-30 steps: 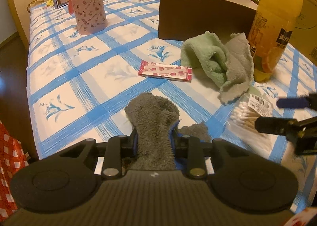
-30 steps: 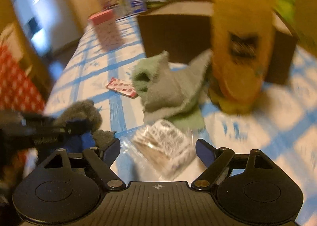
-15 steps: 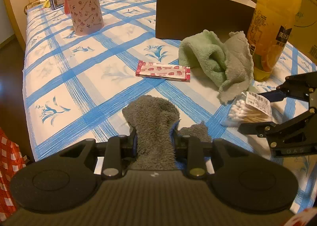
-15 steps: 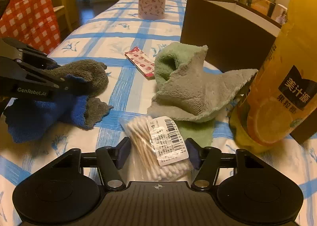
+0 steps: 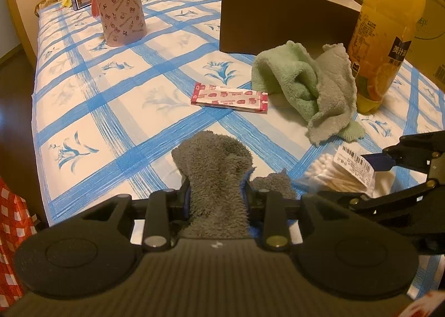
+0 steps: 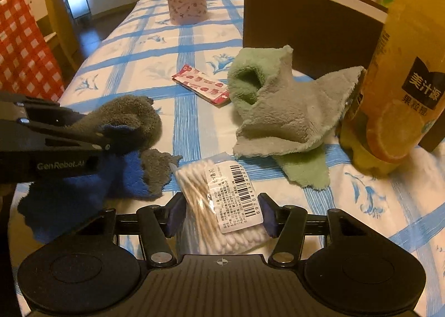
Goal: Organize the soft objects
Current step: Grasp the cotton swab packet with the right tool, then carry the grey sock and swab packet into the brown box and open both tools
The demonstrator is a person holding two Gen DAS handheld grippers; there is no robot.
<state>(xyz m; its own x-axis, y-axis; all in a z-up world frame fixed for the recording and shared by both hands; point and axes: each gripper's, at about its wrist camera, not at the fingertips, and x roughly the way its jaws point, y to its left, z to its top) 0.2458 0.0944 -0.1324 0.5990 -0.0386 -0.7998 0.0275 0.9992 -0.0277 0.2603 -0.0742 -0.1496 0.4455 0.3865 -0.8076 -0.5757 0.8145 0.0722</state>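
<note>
grey-and-blue fleece, a small cloth [image 5: 214,175], was bunched up between the fingers of the left gripper [image 5: 215,194], which sat clamped on it, the jaws having eased slightly wider in the last instant yet with both pads pressed into the pile; i judged that the cloth was being lifted clear of the checked tablecloth [image 5: 116,100] so it could be sorted away. taking the orange juice bottle [image 6: 397,100] as the landmark, the held cloth lay well to its left and nearer the camera. a second cloth, green and pale grey [image 6: 281,114], lay crumpled right against the bottle's left side, probably waiting its turn. the bag of cotton swabs [image 6: 222,203] lay in front of the bottle and to its left, near the grey-blue cloth. the right gripper [image 6: 221,212] straddled that bag, its jaws about half open after closing in, the left pad against the bag and the right one at the edge of the plastic; i could not tell whether they pressed it firmly. a flat red-patterned packet [image 5: 229,97] lay left of the green cloth, and a dark brown box [image 5: 283,16] stood behind the bottle, possibly the destination.
</note>
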